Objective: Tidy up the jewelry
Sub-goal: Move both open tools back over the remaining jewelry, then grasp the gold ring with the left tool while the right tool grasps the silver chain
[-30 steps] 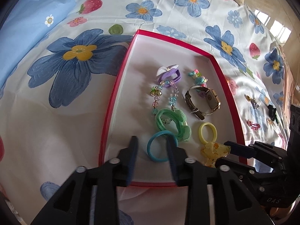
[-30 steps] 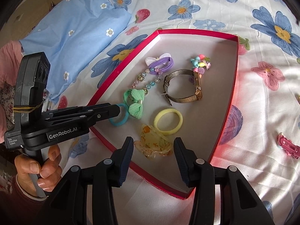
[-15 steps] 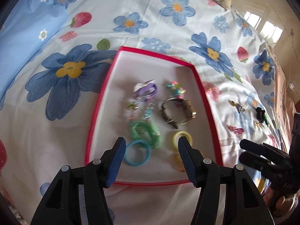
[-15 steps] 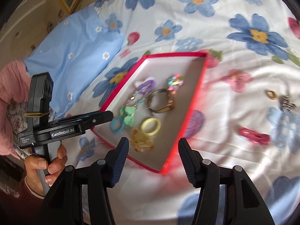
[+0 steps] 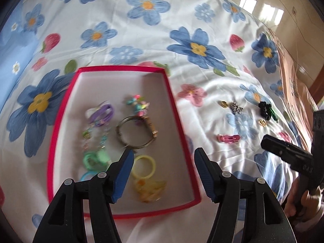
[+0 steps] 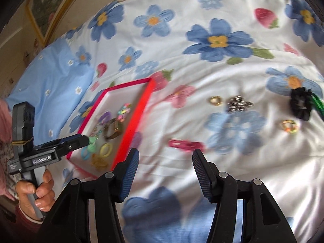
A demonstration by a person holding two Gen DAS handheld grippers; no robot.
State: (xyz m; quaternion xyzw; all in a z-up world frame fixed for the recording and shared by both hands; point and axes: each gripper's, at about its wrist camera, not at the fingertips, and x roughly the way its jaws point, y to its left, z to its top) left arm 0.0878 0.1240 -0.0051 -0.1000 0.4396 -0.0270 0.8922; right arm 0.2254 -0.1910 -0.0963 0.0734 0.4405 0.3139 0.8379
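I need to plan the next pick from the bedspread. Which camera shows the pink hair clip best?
The right wrist view: the pink hair clip lies just ahead of the open right gripper, large though motion-blurred. The left wrist view shows the same clip smaller and off to the right, on the sheet outside the red tray.

A bed fills both views, covered by a white sheet point(image 5: 141, 46) printed with blue flowers and red strawberries. A light blue pillow point(image 6: 52, 89) lies at its left side. Behind the bed, a framed picture point(image 6: 46, 6) hangs on a beige wall. On the right, a glossy floor point(image 5: 269, 6) reflects bright window light.
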